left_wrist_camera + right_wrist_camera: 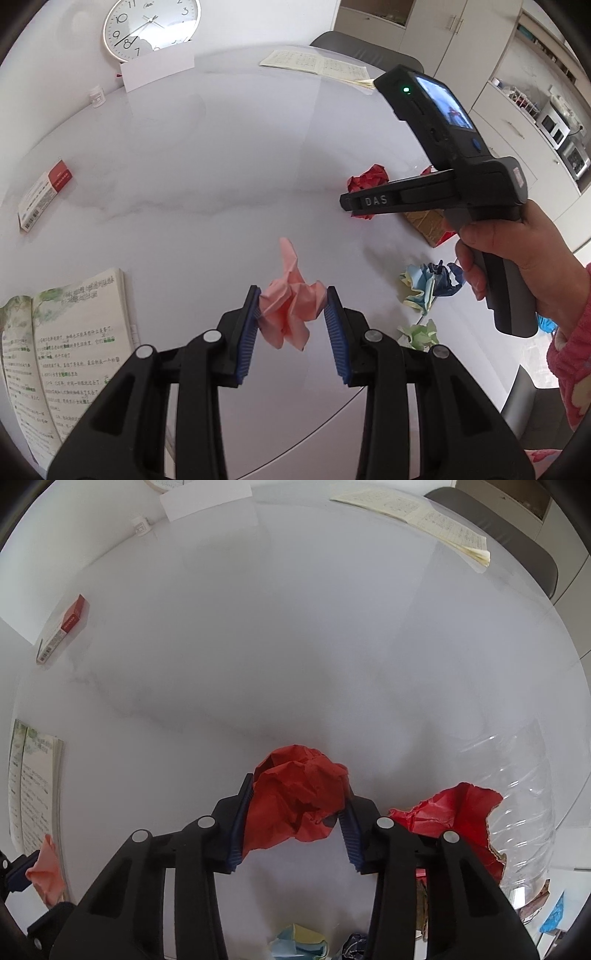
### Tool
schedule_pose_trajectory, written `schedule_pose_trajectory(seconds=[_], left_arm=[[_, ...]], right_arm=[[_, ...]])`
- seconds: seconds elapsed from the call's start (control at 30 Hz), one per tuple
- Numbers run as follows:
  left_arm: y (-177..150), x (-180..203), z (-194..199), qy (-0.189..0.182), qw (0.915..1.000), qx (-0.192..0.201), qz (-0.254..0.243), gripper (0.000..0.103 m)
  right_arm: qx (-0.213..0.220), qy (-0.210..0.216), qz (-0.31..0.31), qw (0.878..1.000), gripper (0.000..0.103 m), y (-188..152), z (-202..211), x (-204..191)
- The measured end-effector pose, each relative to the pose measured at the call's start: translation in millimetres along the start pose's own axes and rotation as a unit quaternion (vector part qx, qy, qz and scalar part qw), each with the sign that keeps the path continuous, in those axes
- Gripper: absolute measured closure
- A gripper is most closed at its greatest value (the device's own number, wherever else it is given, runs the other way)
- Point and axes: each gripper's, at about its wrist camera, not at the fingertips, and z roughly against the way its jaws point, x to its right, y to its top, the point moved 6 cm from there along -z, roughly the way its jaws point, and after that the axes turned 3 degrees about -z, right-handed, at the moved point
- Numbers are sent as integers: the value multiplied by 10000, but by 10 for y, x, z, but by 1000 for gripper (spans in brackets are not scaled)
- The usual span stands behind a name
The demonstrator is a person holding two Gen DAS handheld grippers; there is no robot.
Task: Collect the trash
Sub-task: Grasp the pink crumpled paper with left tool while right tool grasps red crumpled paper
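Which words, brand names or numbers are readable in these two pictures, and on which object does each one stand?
"DAS": on the finger bar of the right gripper.
"3", "7", "8", "9", "10", "11": on the wall clock.
Open textbook: printed Chinese text, too small to read.
Red and white box: print too blurred.
Small white jar: label unreadable.
Notebook: writing too small.

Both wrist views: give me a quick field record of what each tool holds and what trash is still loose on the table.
left tool: shut on pink paper wad
right tool: shut on red paper wad
loose trash: blue-yellow wad, green wad, torn red paper
non-trash: open book, red-white box
surface: white table
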Motion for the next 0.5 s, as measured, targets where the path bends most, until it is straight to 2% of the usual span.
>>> schedule_pose_trajectory(seconds=[0.27,0.5], left_arm=[[63,-105,222,62,9998,202,18,68],[93,52,486,117,9987,431,-230,68]], right_arm=[[470,315,-64,9984,60,79,504,-153],[896,661,-253,9935,60,-158,1140,-197]])
